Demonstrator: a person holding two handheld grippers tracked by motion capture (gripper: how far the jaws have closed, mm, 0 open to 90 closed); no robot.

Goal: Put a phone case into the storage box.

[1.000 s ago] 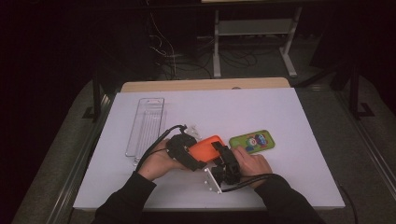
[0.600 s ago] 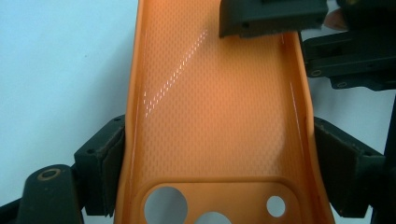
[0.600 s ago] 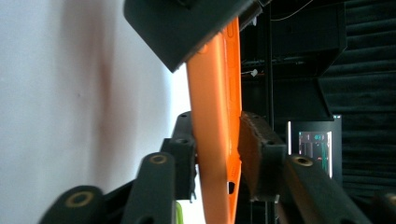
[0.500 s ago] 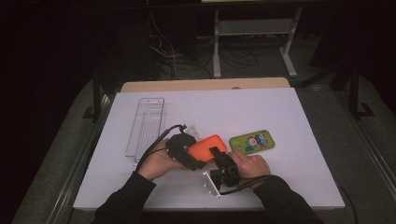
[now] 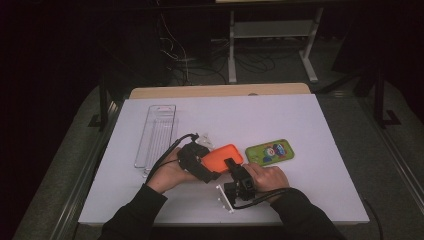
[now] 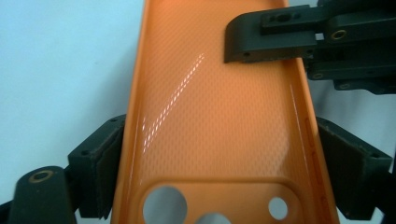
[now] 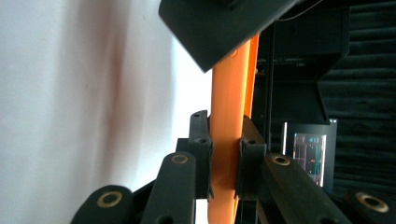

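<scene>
While both grippers grip orange phone case (image 5: pixel 222 157) above near-centre of white table (image 5: pixel 320 120), task stands mid-way.
- Right gripper (image 7: pixel 223 154): jaws pinch case side wall, 1 pad each face.
- Left gripper (image 6: pixel 219 163): jaws clamp across case width at camera-hole end, open inner side up.
- Done: case lifted, held by 2 grippers.
- Left, by judgement: fit or placement.
- Beyond: green phone (image 5: pixel 269 151) flat just right of case; clear tray (image 5: pixel 156 134) farther left, untouched.

Legible text: none. Green phone case (image 5: pixel 269 151) carries a cartoon print, no readable lettering; monitor (image 7: pixel 309 157) content blurred.
</scene>
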